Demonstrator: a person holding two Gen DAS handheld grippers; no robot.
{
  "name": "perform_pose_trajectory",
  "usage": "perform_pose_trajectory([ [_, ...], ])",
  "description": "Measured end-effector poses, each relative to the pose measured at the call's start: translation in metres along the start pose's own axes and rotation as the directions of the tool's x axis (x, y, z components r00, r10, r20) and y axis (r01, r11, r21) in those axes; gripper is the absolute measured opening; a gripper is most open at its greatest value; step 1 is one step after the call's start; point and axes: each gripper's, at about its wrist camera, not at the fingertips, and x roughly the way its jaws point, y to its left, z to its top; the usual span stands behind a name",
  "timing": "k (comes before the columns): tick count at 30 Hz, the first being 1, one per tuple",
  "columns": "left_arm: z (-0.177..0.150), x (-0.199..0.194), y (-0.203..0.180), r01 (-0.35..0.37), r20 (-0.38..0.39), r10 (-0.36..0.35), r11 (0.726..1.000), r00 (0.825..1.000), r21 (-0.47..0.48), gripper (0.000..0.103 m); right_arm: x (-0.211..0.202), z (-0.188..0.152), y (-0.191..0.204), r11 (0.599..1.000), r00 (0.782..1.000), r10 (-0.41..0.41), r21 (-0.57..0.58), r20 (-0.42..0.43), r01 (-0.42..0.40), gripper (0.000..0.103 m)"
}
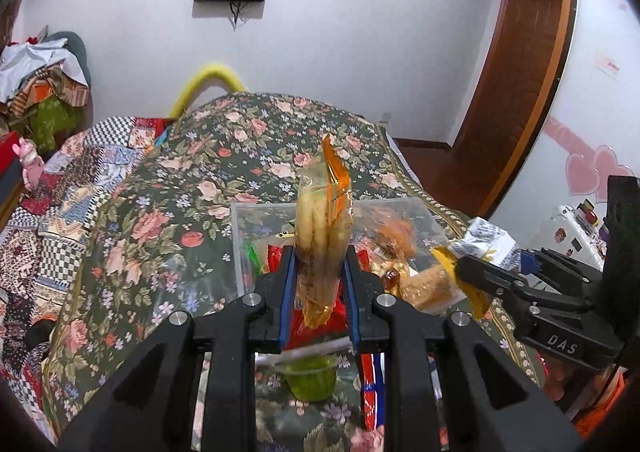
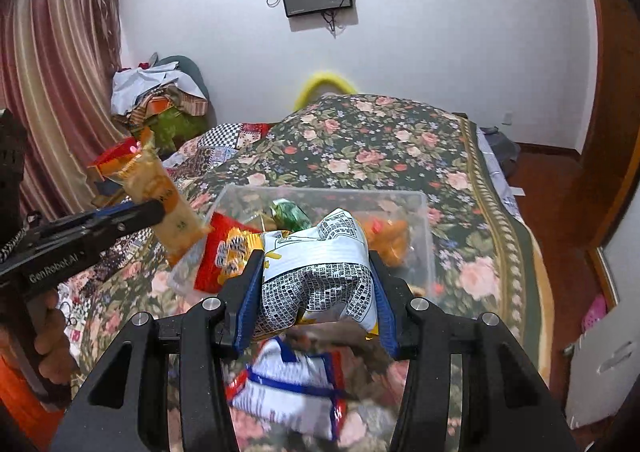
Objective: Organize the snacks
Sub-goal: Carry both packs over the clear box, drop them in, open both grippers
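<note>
My left gripper (image 1: 320, 264) is shut on a clear orange-topped packet of pale biscuit sticks (image 1: 323, 228), held upright above the near edge of a clear plastic bin (image 1: 240, 236). The same packet (image 2: 160, 196) and left gripper (image 2: 158, 208) show at the left of the right wrist view. My right gripper (image 2: 318, 276) is shut on a white and yellow snack bag with black print (image 2: 320, 264), held over the bin (image 2: 424, 228). From the left wrist view that bag (image 1: 486, 248) and right gripper (image 1: 464, 266) appear at the right. Several snacks lie in the bin.
The bin rests on a bed with a dark floral cover (image 2: 400, 156). Below the grippers lie a green jelly cup (image 1: 312, 376), a red and blue packet (image 1: 372, 392) and a white, blue and red bag (image 2: 292, 388). A hand (image 2: 52, 340) holds the left gripper.
</note>
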Motion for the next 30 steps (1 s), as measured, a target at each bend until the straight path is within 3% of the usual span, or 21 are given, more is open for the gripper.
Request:
perform_pose_trajectory([
  [8,0.01,0.05,0.008,0.019,-0.074,-0.021,0.999,0.997,-0.027,0.021,0.044,0.008,0.001,1.0,0.998,-0.002,0.001,-0.058,0.002,0.045],
  [17,0.007,0.087,0.018,-0.015,-0.125,0.006,0.997,0.992,-0.071,0.022,0.08,0.006,-0.004,1.0,0.994,-0.018,0.001,-0.106,0.018,0.046],
  [27,-0.011,0.091,0.018,-0.035,-0.186,0.026,0.998,0.982,-0.046,0.041,0.077,0.0,-0.003,0.999,0.991,-0.032,-0.02,-0.128,0.029,0.054],
  [30,-0.016,0.08,0.014,-0.038,-0.173,0.033,0.999,0.984,-0.03,0.048,0.067,-0.001,-0.001,0.999,0.993,-0.042,-0.026,-0.112,0.04,0.064],
])
